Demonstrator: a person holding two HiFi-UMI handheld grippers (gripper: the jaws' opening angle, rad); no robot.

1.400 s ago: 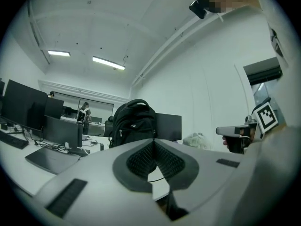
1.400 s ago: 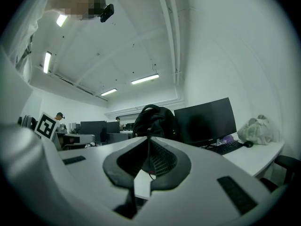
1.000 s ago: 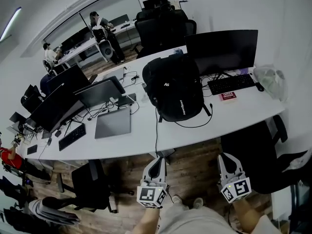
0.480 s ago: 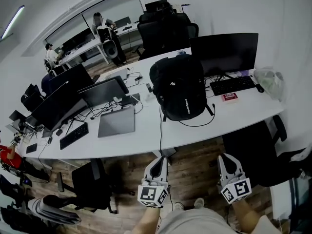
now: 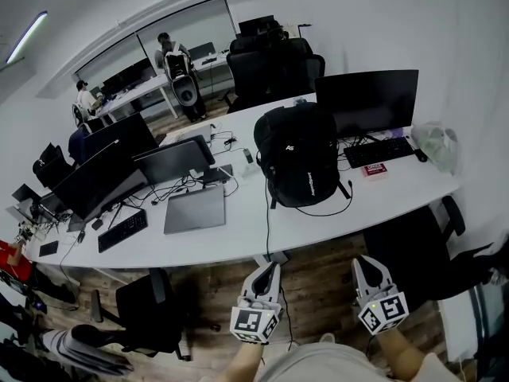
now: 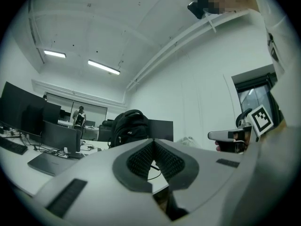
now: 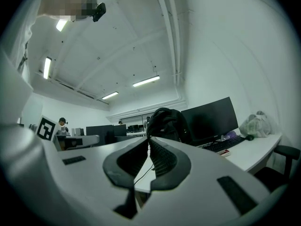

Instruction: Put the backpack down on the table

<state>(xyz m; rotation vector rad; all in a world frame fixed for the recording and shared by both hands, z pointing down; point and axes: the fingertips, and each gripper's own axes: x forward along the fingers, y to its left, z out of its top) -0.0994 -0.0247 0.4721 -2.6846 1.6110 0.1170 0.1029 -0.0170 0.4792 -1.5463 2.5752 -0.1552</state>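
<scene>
1. The black fabric backpack [image 5: 298, 157] already stands upright on the long white table [image 5: 238, 225], just in front of the black flat monitor [image 5: 370, 102].
2. Both tongs are pressed together on nothing. The left gripper [image 5: 269, 269] and right gripper [image 5: 364, 263] hang over the floor, well apart from the bag.
3. To finish well, I'd keep them clear of the thin black cord [image 5: 267, 221] running to the table edge, and watch that the bag doesn't topple.
4. I can't tell whether the bag leans on the monitor. In both gripper views the jaws hide its base.
</scene>
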